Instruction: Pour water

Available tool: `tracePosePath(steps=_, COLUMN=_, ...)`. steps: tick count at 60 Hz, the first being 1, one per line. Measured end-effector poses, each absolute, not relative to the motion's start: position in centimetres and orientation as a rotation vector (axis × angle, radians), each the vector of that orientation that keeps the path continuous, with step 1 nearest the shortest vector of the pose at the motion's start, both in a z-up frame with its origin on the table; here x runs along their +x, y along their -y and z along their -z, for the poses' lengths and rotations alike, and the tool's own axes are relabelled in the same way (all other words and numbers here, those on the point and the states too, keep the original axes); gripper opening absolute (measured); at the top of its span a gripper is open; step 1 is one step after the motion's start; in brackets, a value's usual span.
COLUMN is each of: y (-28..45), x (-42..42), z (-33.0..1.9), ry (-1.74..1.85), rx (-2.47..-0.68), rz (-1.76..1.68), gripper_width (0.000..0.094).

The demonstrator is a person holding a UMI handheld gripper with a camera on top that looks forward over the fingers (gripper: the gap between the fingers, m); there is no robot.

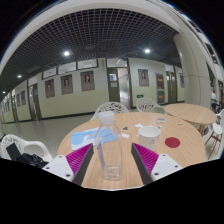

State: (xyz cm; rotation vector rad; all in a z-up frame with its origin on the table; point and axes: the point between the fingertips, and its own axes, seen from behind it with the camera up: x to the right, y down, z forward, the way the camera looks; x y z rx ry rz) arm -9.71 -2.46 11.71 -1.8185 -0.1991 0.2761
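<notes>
Standing low-centre in frame, clear water bottle (109, 150) was seen between magenta pads (79, 158), blue cap uppermost. Gripper (110, 160) was held narrow; firm contact on both sides could not be confirmed. White cup (148, 131) was noted centre-right on round wooden table (180, 150), red coaster (172, 142) beside it.
</notes>
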Motion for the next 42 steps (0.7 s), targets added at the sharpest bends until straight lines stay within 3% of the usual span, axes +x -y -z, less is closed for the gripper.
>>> tracePosePath(steps=9, y=-2.1, x=-11.0, z=-11.3, ry=0.212, rx=-1.772, rz=-0.262, gripper_width=0.0826)
tracePosePath(steps=13, y=-3.8, x=-11.0, z=-11.2, ry=0.225, rx=-1.744, rz=-0.215, gripper_width=0.0781)
tracePosePath(steps=15, y=-4.3, x=-11.0, z=-10.8, ry=0.228, rx=-1.756, rz=-0.196, gripper_width=0.0687)
tracePosePath(steps=17, y=-4.6, x=-11.4, z=-10.3, ry=0.222, rx=-1.764, rz=-0.198, gripper_width=0.0518)
tracePosePath(steps=30, y=-4.4, x=-11.2, z=-10.6, ry=0.187, rx=-1.732, rz=-0.221, gripper_width=0.0391)
tracePosePath(steps=42, y=-8.5, x=-10.7, z=-11.9, ry=-0.084, rx=-1.753, rz=-0.571, gripper_width=0.0378)
